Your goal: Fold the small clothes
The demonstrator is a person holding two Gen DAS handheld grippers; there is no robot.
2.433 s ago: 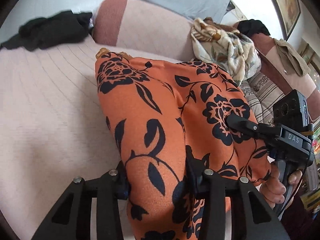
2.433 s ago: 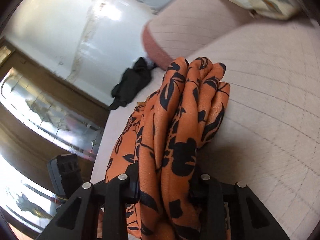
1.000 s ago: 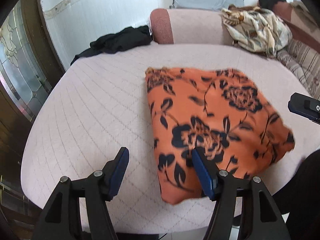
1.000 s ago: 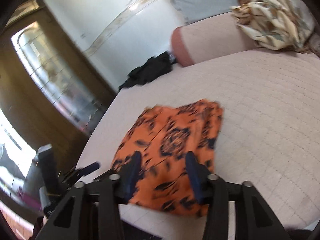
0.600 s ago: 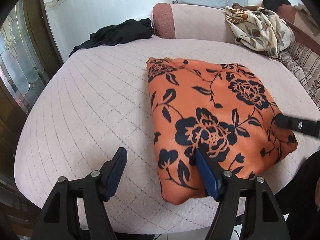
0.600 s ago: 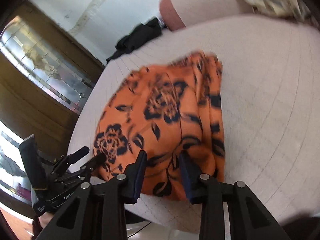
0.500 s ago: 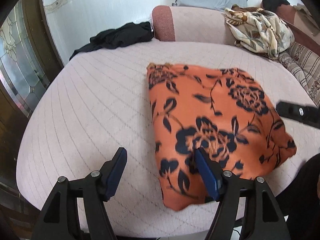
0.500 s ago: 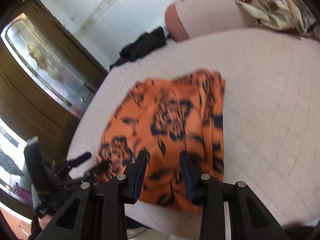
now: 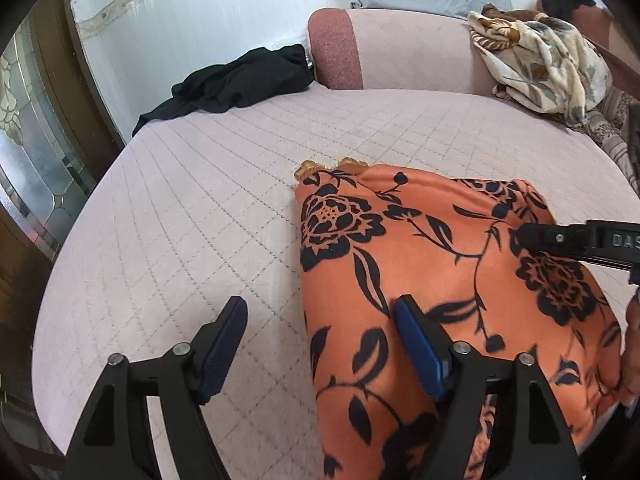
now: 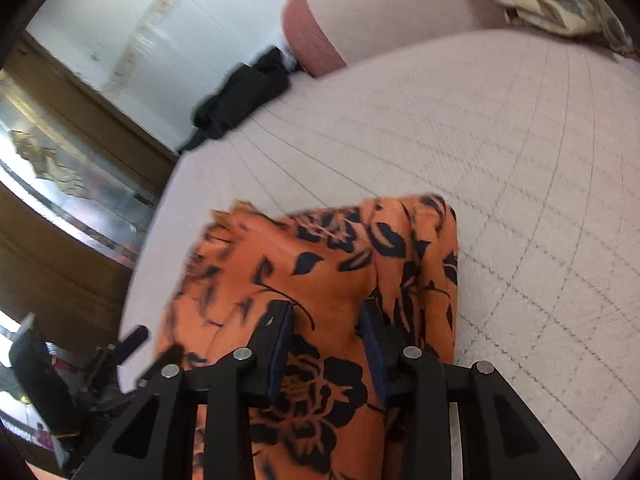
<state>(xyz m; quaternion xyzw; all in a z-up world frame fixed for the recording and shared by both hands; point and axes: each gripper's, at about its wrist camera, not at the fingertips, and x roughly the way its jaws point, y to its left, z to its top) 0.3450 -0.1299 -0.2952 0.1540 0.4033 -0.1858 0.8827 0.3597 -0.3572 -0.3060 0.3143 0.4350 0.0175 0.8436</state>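
An orange garment with black flowers (image 9: 420, 248) lies folded and flat on the pink quilted cushion (image 9: 180, 220). My left gripper (image 9: 320, 306) straddles the garment's left edge: one finger hangs over bare cushion, the other over the fabric. Its jaws are opening and nothing is pinched between them. The right gripper's black fingers (image 9: 560, 236) reach in over the garment's right side. In the right wrist view my right gripper (image 10: 325, 310) hovers low over the garment (image 10: 320, 264), jaws partly apart, with fabric showing in the gap. The left gripper (image 10: 136, 340) is blurred at the lower left.
A black garment (image 9: 240, 80) lies at the cushion's far left corner. A cream floral cloth (image 9: 540, 72) is heaped on the sofa back at the far right. A red-ended backrest (image 9: 336, 48) bounds the far side; a glass door (image 9: 32, 160) stands left.
Both grippers, shut on the lifted garment earlier, have let it go; it lies flat. In the last second both came forward and lower over it, and the left jaws widened.
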